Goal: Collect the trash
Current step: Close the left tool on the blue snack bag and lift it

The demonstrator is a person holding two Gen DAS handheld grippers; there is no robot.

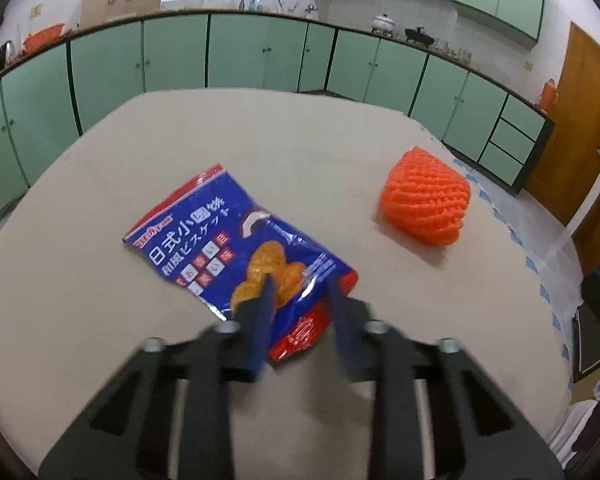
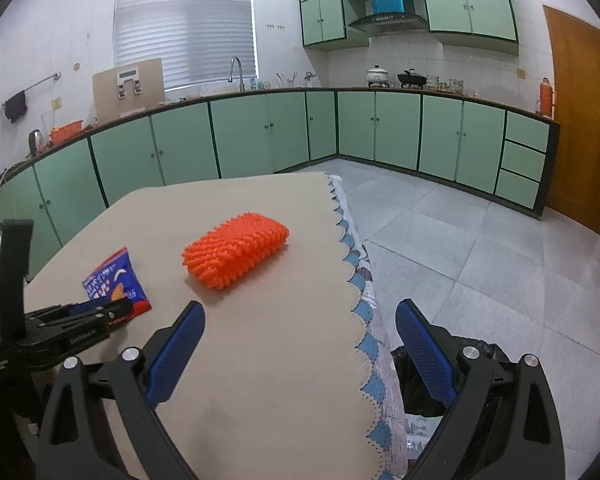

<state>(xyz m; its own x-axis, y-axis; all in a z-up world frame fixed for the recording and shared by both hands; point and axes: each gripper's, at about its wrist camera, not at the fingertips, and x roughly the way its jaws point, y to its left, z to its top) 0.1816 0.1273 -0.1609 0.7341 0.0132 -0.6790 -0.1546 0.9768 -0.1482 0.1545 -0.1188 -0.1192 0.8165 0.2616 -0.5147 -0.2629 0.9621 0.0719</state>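
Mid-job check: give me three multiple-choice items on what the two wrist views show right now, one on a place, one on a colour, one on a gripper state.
1. Where does the snack bag lie?
A. on the floor
B. on the table
C. on the counter

2. What colour is the foam net?
A. orange
B. green
C. white

3. How is the right hand-held gripper?
A. shut on the net
B. shut on the bag
C. open, holding nothing

Answers: 1 B, it rests on the beige table at the left hand-held gripper; 2 A, bright orange in both views; 3 C, its blue fingers stand wide apart.

Blue snack bag (image 1: pixel 236 248) lying flat on table, orange foam net (image 1: pixel 426 198) near it
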